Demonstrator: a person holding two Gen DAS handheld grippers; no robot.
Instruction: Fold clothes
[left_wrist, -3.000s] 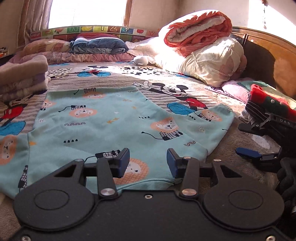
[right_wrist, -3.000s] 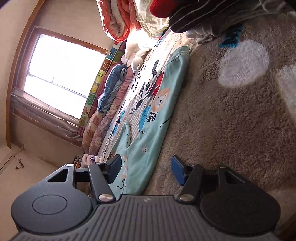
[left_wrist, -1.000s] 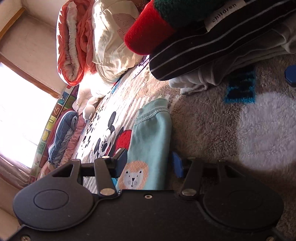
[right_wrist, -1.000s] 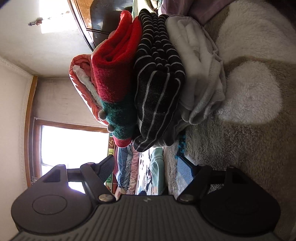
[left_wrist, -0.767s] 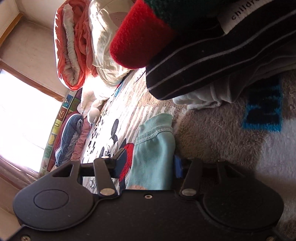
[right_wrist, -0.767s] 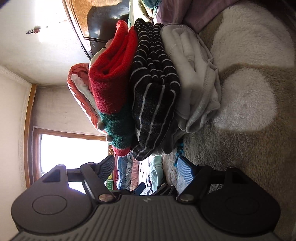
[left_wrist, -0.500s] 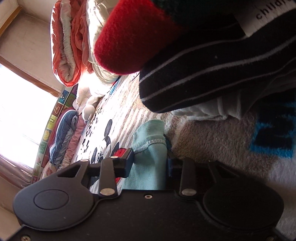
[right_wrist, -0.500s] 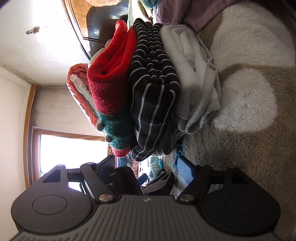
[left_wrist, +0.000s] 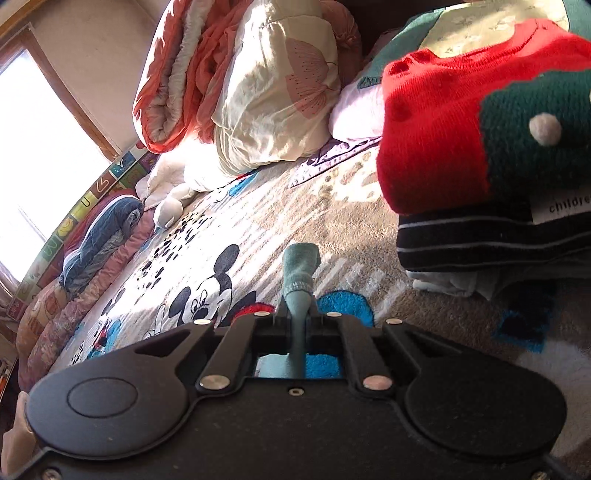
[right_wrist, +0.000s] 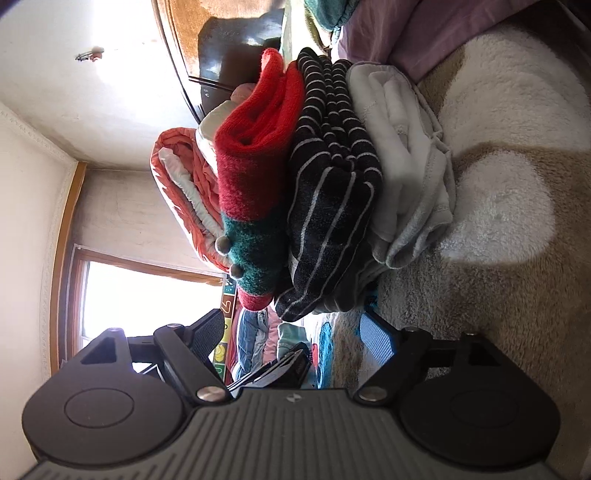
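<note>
My left gripper is shut on the cuff of the teal sleeve, which sticks up out of the jaws above the Mickey Mouse blanket. More of the teal fabric hangs below the fingers. To its right stands a stack of folded clothes: a red and green knit on a black striped top. My right gripper faces that same stack from the side, its jaws opening with nothing between them. The left gripper with the teal cloth shows low between the right fingers.
A rolled orange quilt and a cream pillow lie at the head of the bed. Folded bedding lines the bright window side. A wooden headboard stands behind the stack. White folded cloth forms the stack's bottom layer.
The left jaws closed on the teal sleeve cuff and lifted it off the blanket, and the wrist rolled. The left gripper came into the right view. The right jaws spread a little wider.
</note>
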